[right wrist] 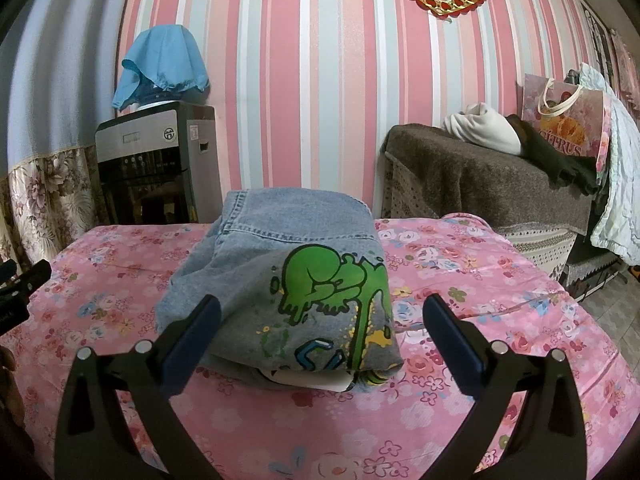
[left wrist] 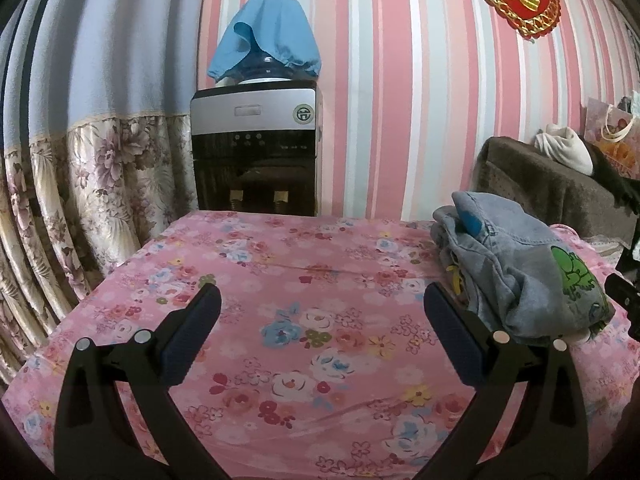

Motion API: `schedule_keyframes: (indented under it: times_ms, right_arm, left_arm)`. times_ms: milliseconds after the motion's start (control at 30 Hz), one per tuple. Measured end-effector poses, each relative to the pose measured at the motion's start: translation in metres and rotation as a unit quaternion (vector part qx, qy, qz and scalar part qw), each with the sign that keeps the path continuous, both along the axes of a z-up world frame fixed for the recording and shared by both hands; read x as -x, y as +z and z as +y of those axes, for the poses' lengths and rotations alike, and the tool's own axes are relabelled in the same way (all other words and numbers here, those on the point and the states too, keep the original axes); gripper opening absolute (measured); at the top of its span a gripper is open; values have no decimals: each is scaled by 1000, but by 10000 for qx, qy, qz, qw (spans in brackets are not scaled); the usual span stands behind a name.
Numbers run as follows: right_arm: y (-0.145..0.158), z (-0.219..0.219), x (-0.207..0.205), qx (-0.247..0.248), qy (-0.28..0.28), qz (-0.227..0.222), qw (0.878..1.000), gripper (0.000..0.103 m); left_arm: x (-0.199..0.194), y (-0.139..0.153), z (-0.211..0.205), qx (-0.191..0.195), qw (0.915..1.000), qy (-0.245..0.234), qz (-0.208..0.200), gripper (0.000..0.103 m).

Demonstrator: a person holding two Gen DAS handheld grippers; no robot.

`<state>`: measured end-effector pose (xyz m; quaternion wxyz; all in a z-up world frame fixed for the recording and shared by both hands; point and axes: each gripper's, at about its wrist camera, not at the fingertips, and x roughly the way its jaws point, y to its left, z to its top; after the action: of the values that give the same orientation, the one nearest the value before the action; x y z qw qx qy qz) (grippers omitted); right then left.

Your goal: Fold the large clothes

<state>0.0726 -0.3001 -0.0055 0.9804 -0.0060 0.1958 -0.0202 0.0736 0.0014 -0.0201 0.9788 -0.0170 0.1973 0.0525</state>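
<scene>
A folded light-blue denim garment [right wrist: 280, 280] with a green cartoon print lies in a compact bundle on the pink floral tablecloth [right wrist: 480, 320]. It also shows at the right in the left wrist view [left wrist: 520, 268]. My right gripper [right wrist: 322, 336] is open and empty, its fingers either side of the bundle's near edge, just in front of it. My left gripper [left wrist: 322, 332] is open and empty over bare cloth, to the left of the bundle. The left gripper's tip shows at the left edge of the right wrist view [right wrist: 24, 284].
A water dispenser [left wrist: 256, 148] with a blue cloth on top stands behind the table against the striped wall. A floral curtain [left wrist: 80, 200] hangs at left. A brown-covered cabinet [right wrist: 480, 184] with a white bundle and a gift bag [right wrist: 568, 124] stands at the right.
</scene>
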Motion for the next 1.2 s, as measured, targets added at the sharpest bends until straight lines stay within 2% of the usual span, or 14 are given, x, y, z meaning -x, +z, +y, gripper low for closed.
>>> schedule_keyframes:
  times_ms: [1200]
  right_arm:
    - [0, -3, -2, 46, 61, 12, 10000, 101]
  left_arm:
    - [4, 5, -1, -16, 10000, 9, -44, 100]
